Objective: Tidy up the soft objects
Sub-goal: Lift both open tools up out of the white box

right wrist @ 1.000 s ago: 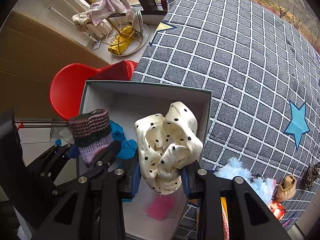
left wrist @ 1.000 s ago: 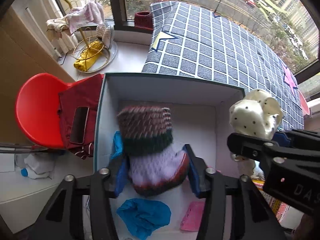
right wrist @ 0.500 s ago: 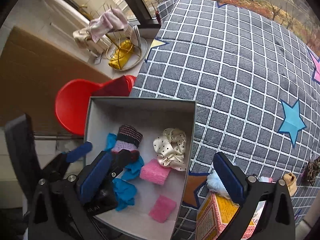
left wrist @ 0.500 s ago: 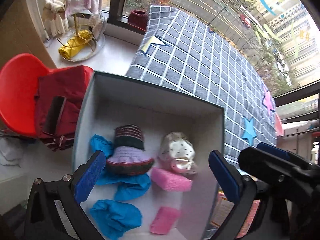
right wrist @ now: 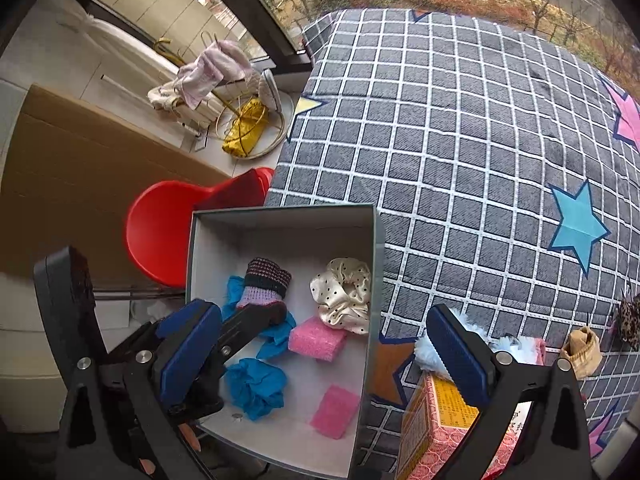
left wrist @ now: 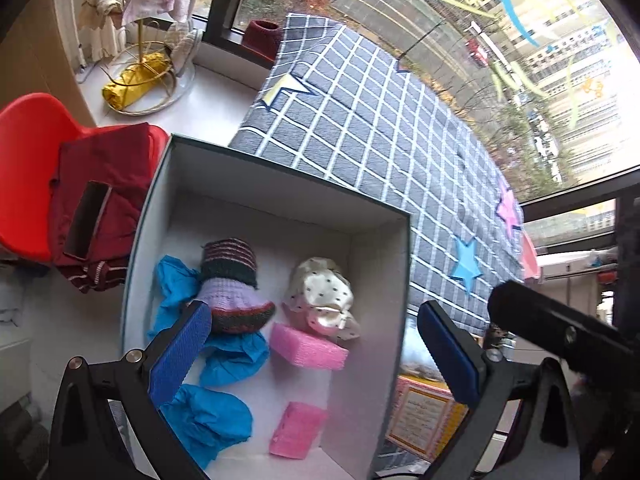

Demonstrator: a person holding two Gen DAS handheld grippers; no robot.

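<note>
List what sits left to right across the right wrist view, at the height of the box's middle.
red chair → knitted sock → polka-dot scrunchie → box wall → checked cloth → blue star

Open box below both grippers, floor partly taken

Under the left gripper (left wrist: 314, 354), the box (left wrist: 280, 196) is open-topped, its walls fencing every side. The knit sock (left wrist: 230, 284), blue cloths (left wrist: 208, 420), polka-dot scrunchie (left wrist: 320, 300) and pink sponges (left wrist: 308, 350) crowd the floor; bare floor remains toward the far wall. Right of the right gripper (right wrist: 324, 354), a patterned carton (right wrist: 436, 428) and fluffy item (right wrist: 428, 350) stand beside the box's wall.
</note>
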